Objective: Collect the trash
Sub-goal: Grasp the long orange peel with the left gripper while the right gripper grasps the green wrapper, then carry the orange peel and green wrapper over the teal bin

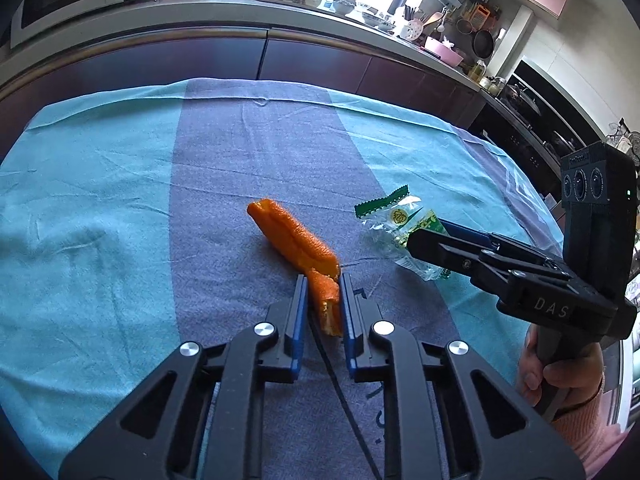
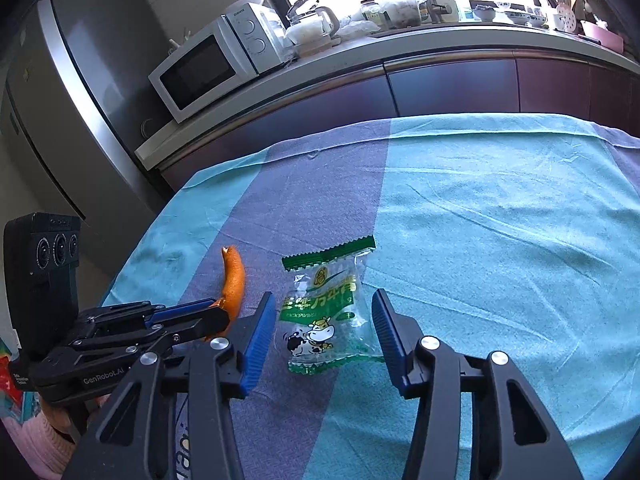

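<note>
An orange peel lies on the blue and purple tablecloth. My left gripper is shut on the near end of the peel. The peel also shows in the right wrist view, with the left gripper at its near end. A clear snack wrapper with green print and a cow lies flat on the cloth. My right gripper is open, with one finger on each side of the wrapper. In the left wrist view the right gripper covers part of the wrapper.
A kitchen counter runs behind the table, with a white microwave and a kettle on it. A grey fridge stands at the left. The cloth stretches right and back.
</note>
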A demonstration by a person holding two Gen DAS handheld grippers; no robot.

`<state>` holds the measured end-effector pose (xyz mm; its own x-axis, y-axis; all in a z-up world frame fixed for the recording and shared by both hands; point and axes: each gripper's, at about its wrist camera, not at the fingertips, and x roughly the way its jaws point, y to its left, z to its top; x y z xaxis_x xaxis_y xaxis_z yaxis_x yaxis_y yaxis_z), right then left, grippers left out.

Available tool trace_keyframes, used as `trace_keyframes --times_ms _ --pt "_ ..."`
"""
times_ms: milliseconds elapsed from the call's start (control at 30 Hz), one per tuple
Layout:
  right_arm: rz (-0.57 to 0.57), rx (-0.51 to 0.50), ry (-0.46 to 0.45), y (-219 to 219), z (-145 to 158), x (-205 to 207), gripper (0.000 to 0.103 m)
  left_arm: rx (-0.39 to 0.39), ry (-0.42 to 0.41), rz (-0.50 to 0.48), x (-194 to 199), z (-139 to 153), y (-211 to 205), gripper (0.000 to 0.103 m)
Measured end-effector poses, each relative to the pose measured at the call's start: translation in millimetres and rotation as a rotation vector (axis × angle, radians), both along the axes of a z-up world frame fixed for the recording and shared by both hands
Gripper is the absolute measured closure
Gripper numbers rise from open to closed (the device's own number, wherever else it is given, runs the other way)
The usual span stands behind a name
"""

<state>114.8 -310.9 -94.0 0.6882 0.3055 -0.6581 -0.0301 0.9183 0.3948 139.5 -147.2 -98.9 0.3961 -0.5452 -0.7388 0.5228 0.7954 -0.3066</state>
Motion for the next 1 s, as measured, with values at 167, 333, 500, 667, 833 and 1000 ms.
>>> trace_keyframes --times_ms 167,333,500,667,833,1000 --pt "0.0 -0.001 0.007 0 -1 0 0.064 -0.014 -0.021 0.004 -6 5 8 0.089" --pt "0.0 -0.006 0.001 3 1 -2 0.066 -0.031 -0.043 0.013 -13 12 19 0.089" --pt "0.011 -0.004 -0.006 8 4 -5 0.067 -0.043 -0.054 0.03 -18 17 33 0.089" --pt "0.042 0.006 -0.037 17 13 -8 0.067 -0.047 -0.066 0.047 -23 21 48 0.089" --pt "0.078 0.023 -0.078 30 25 -12 0.067 -0.044 -0.084 0.065 -31 25 65 0.089" --pt "0.121 0.037 -0.098 47 31 -14 0.067 -0.035 -0.106 0.087 -42 31 85 0.089"
